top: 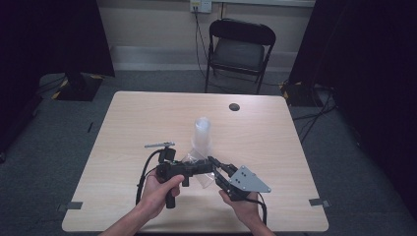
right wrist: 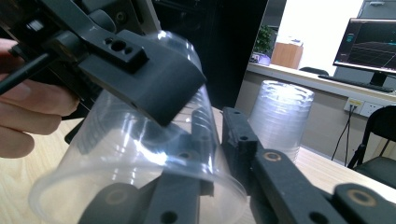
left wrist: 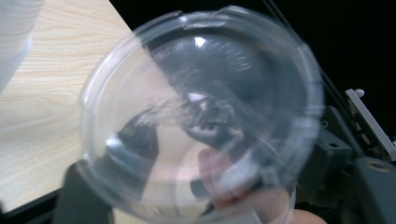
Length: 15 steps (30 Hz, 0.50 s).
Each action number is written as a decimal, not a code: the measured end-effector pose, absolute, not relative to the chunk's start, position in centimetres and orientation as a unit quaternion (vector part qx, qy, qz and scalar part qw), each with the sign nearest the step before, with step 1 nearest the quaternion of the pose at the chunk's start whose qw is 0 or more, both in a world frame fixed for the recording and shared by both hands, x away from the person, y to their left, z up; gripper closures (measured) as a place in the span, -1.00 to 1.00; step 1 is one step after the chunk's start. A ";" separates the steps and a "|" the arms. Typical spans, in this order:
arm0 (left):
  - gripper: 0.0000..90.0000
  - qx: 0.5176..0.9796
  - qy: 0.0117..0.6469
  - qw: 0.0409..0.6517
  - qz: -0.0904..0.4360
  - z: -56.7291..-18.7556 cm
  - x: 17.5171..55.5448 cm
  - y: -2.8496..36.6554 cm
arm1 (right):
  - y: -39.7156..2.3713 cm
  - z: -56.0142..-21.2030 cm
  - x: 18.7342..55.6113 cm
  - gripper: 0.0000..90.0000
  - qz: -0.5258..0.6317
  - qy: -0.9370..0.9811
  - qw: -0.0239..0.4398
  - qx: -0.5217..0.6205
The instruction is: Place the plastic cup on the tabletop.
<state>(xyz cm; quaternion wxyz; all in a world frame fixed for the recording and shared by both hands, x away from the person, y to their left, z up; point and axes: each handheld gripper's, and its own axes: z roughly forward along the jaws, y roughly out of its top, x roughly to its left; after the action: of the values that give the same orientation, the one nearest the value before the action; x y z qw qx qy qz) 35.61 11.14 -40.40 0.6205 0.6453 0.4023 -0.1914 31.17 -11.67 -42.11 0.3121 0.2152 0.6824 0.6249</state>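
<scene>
Both tongs w/ one clear cup, frame center: left gripper pinches it, right gripper open over rim. Cup stack waits.

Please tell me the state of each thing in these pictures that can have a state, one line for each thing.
Single clear plastic cup: lifted off the table, tilted, held between both grippers.
Stack of clear plastic cups: upright on the table, rims down.
Left gripper: shut on the single cup.
Right gripper: one jaw inside the single cup's rim, one outside.
Black folding chair: unfolded, unoccupied.
</scene>
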 end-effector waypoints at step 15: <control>-0.55 0.651 0.387 0.631 -0.169 -40.0 35.5 11.2 | -12.2 -42.0 31.3 0.97 0.618 0.677 0.320 0.240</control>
<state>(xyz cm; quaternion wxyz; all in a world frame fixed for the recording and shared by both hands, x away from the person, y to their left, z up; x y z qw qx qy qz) 35.50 11.16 -40.04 0.6312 0.6505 0.3873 -0.1687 31.25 -12.24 -42.01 0.3199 0.2397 0.6769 0.6181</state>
